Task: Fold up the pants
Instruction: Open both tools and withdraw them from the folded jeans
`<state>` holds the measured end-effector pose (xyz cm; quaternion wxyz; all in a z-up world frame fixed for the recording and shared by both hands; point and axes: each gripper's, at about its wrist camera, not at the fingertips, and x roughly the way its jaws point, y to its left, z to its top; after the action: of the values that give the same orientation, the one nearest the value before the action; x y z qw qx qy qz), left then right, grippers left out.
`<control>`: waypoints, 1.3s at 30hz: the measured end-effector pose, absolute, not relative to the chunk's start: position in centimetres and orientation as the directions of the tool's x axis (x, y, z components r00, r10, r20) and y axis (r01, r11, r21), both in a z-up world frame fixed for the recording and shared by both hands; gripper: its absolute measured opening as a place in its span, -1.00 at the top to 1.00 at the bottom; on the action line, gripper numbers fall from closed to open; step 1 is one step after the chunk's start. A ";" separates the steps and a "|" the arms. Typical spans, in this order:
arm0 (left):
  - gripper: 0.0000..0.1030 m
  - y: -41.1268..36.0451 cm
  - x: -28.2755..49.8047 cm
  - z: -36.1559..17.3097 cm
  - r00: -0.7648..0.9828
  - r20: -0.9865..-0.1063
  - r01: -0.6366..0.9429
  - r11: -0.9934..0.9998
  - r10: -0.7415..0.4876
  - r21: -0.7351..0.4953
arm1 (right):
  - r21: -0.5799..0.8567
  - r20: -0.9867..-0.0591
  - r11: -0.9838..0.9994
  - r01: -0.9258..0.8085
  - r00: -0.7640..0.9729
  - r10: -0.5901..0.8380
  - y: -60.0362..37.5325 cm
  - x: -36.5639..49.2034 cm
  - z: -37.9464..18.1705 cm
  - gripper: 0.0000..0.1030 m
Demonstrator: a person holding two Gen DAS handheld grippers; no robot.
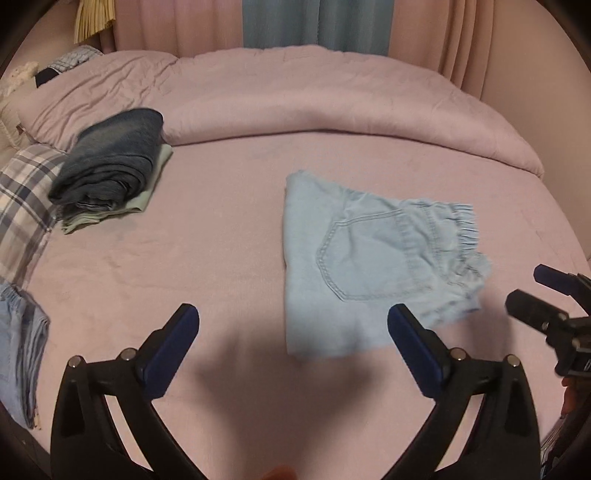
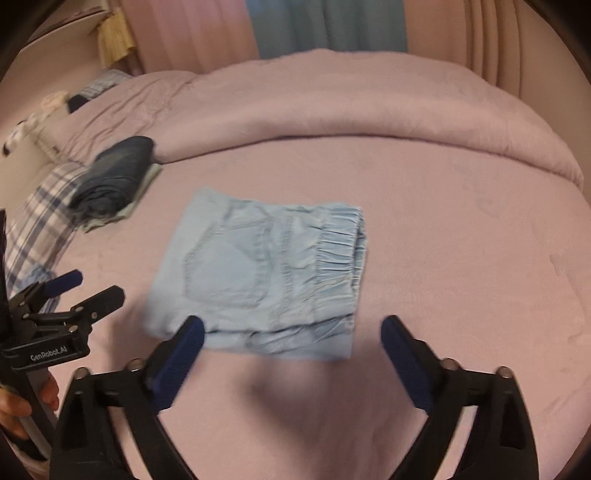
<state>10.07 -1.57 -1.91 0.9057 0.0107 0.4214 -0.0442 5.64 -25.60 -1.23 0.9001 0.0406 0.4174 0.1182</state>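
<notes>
Light blue pants (image 2: 258,273), folded into a compact rectangle with a back pocket facing up and the gathered elastic waistband at the right edge, lie flat near the middle of a bed (image 2: 461,258) covered in a pink sheet. The left hand-held gripper (image 1: 293,325) hangs above the sheet just in front of the pants with its jaws spread wide and nothing between them; the right hand-held gripper (image 2: 291,332) hangs the same way, jaws apart and empty, its left pad over the near edge of the fabric. Well to the left sits a stack of folded clothes (image 1: 110,166), dark blue denim on top of a pale green garment, beside a plaid pillow (image 1: 26,192). A rolled pink comforter (image 1: 332,107) runs along the far side of the bed, with pink and blue curtains (image 1: 314,22) behind it. More light blue fabric (image 1: 22,354) lies at the left edge of the left wrist view
</notes>
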 end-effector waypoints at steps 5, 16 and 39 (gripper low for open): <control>-0.99 -1.9 7.1 0.4 0.659 -0.749 0.075 0.997 -0.065 -0.020 | 0.136 -0.721 0.971 -0.197 0.652 0.234 -24.5 3.3 0.8 -0.98; -0.99 -2.8 3.0 2.8 0.696 -0.718 0.051 0.998 -0.011 0.035 | 0.143 -0.694 0.969 -0.200 0.678 0.243 -24.3 -0.2 2.4 -0.98; -0.99 -3.9 2.0 2.7 0.686 -0.728 0.065 0.997 -0.018 0.037 | 0.141 -0.688 0.972 -0.188 0.687 0.233 -25.0 -1.6 2.8 -0.98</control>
<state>2.05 -3.90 2.65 0.9176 0.0297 0.3957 -0.0226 -1.55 -24.96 2.82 0.9180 0.0297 0.3786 0.1145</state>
